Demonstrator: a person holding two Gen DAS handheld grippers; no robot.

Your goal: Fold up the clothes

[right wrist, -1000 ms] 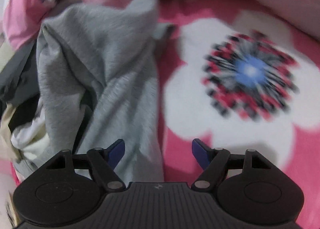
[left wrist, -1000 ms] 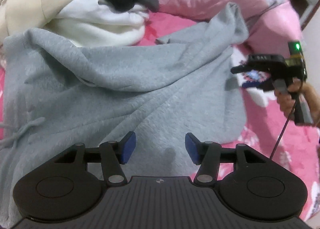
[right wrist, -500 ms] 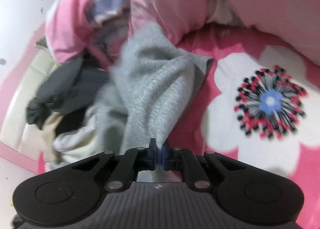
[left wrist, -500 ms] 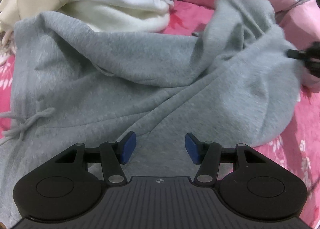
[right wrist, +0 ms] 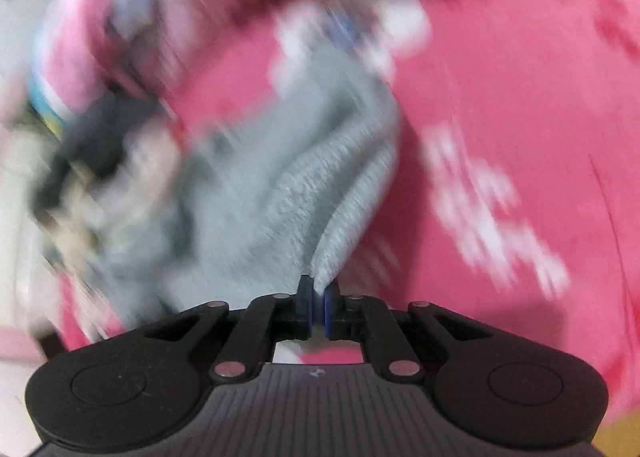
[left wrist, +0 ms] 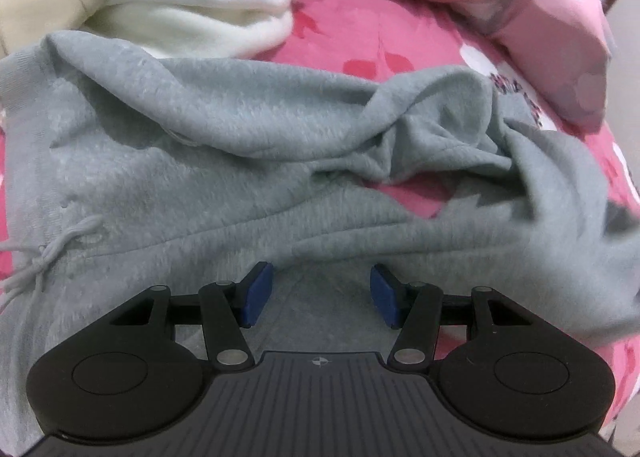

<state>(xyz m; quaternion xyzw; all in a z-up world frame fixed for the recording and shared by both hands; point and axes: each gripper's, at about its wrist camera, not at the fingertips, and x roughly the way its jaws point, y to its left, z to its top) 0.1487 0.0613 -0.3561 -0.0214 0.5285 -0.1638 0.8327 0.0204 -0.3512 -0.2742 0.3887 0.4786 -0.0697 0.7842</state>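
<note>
Currently, right hand-held gripper (right wrist: 318,309) is pinching the crumpled grey fleece sweatpants (left wrist: 224,161); left hand-held gripper (left wrist: 318,295) is hovering spread above them.

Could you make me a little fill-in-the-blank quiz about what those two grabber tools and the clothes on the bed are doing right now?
1. The right gripper is shut on a fold of the ____ sweatpants.
2. The left gripper hovers over the sweatpants with its jaws ____.
3. The bedsheet under the clothes is mostly ____.
4. The drawstring lies toward the ____ edge of the left wrist view.

Missing words: grey; open; pink; left
</note>
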